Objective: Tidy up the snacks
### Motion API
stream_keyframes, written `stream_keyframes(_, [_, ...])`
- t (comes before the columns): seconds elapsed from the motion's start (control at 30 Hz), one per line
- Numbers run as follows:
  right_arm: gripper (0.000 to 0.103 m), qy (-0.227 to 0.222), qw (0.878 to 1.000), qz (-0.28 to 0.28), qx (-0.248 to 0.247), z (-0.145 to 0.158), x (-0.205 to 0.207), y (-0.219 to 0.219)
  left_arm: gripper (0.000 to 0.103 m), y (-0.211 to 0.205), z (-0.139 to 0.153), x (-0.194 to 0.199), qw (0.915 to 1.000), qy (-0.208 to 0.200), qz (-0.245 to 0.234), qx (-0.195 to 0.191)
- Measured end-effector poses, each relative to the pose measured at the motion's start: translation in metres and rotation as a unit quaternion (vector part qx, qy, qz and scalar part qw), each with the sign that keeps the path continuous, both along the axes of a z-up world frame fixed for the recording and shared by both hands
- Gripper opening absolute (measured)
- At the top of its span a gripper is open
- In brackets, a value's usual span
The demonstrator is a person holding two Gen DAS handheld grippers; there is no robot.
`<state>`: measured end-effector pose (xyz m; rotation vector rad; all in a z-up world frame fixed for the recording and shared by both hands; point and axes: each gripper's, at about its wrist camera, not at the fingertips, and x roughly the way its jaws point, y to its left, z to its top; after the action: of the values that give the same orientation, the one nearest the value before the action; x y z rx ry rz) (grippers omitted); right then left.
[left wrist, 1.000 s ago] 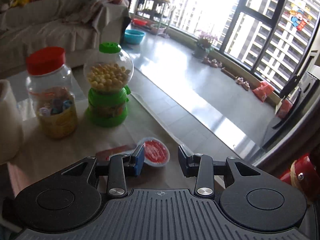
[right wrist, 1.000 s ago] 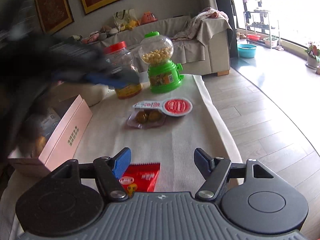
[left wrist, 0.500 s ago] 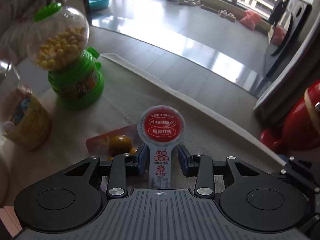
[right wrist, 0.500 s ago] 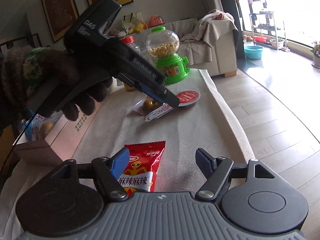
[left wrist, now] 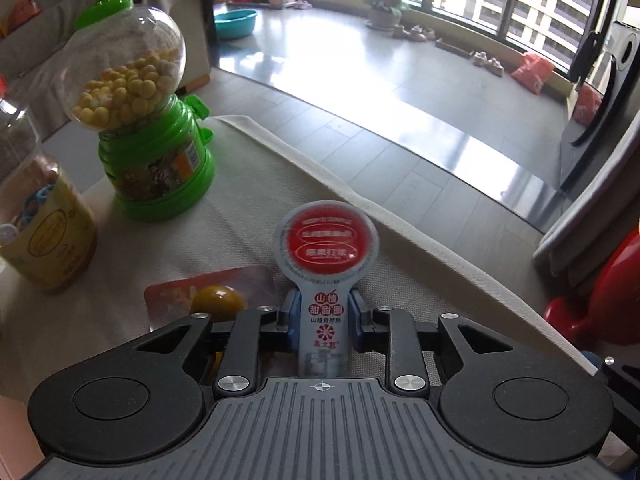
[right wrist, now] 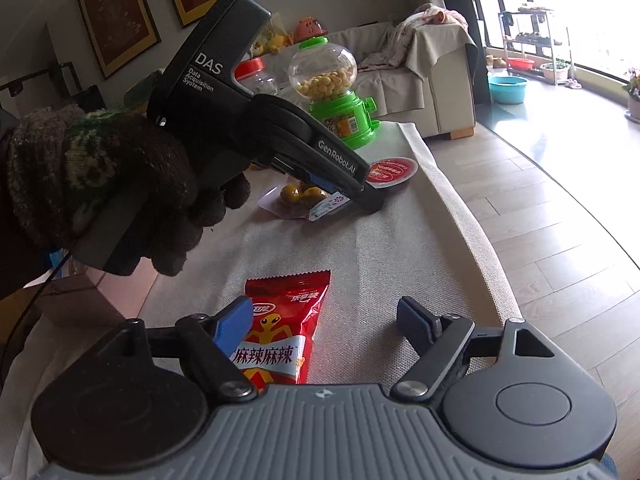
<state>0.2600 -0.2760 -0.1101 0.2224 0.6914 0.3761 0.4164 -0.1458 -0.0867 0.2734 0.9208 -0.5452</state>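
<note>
Left tongs: just closed on paddle-shaped snack pack, glossy red round lid. Right tongs: opening, empty, over crinkled red foil packet; woven cloth surface.

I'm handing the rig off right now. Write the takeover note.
Left gripper: jaws have just been closing and now pinch the white stem of the round-topped red snack pack, which is on the table cloth.
Right gripper: open, hovering over the red chili snack bag, not gripping it.
Clear pack of yellow-brown snacks lies beside the left jaws.
Gumball dispenser and yellow-labelled jar stand at the back.
Done: nothing visibly put away. Left: both packs and the bag.
</note>
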Motion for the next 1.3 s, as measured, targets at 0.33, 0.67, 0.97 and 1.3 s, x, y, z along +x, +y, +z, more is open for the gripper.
stream_keyframes(0.33, [0.083, 0.003, 1.0, 0.002, 0.0, -0.001, 0.002, 0.001, 0.028, 0.061, 0.046, -0.08, 0.9934, -0.069, 0.055, -0.074])
stream_keyframes(0.67, [0.085, -0.01, 0.995, 0.019, -0.095, 0.019, 0.037, 0.035, 0.028, 0.154, 0.031, -0.232, 0.9823, -0.05, 0.092, -0.156])
stream_keyframes(0.97, [0.069, 0.018, 0.996, -0.012, -0.085, 0.027, 0.149, 0.087, 0.028, 0.209, 0.003, -0.279, 0.968, -0.054, 0.176, -0.17])
stream_keyframes(1.3, [0.046, 0.051, 0.992, 0.015, -0.119, 0.039, 0.126, 0.099, 0.028, 0.234, 0.002, -0.298, 0.9541, -0.06, 0.221, -0.194])
